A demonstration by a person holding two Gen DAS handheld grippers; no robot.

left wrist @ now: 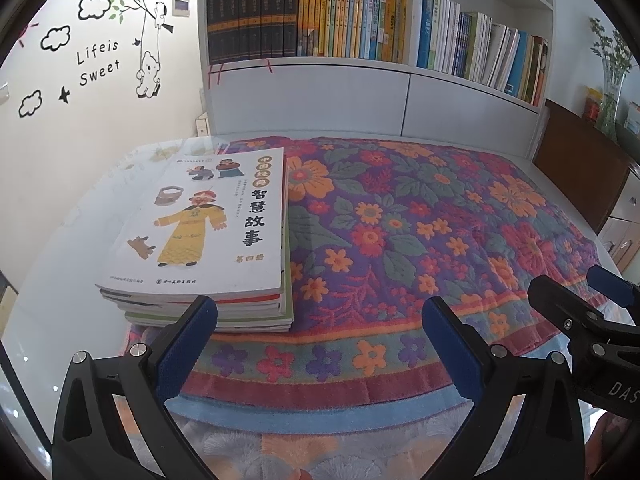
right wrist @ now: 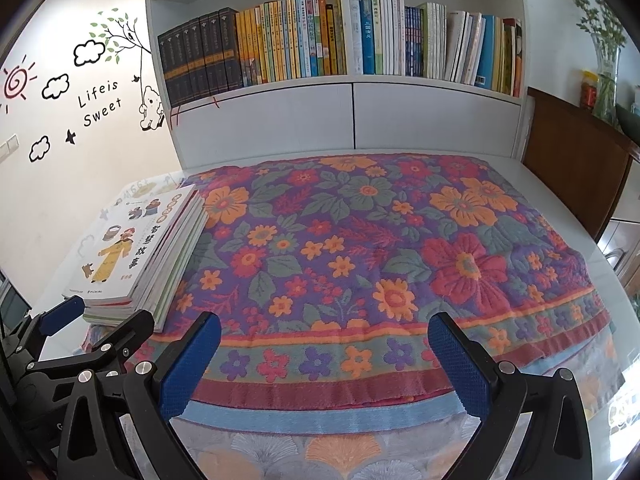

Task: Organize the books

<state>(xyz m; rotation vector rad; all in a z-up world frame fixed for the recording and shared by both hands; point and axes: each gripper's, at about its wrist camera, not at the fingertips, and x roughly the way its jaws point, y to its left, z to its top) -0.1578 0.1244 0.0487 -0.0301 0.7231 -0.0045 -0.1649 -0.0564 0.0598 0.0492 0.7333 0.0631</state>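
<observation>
The stack of books (left wrist: 200, 248) lies at the left edge of the floral blanket (left wrist: 420, 220) on the tabletop (left wrist: 60, 260); these thin, glossy softcovers look floppy and likely to slide, so pinching the stiffer spine edge seems wisest. Both the left gripper (left wrist: 320, 344) and right gripper (right wrist: 324, 364) hang spread wide, holding nothing. A wall decal (left wrist: 98, 64) reads "Lifeis Sweet".
</observation>
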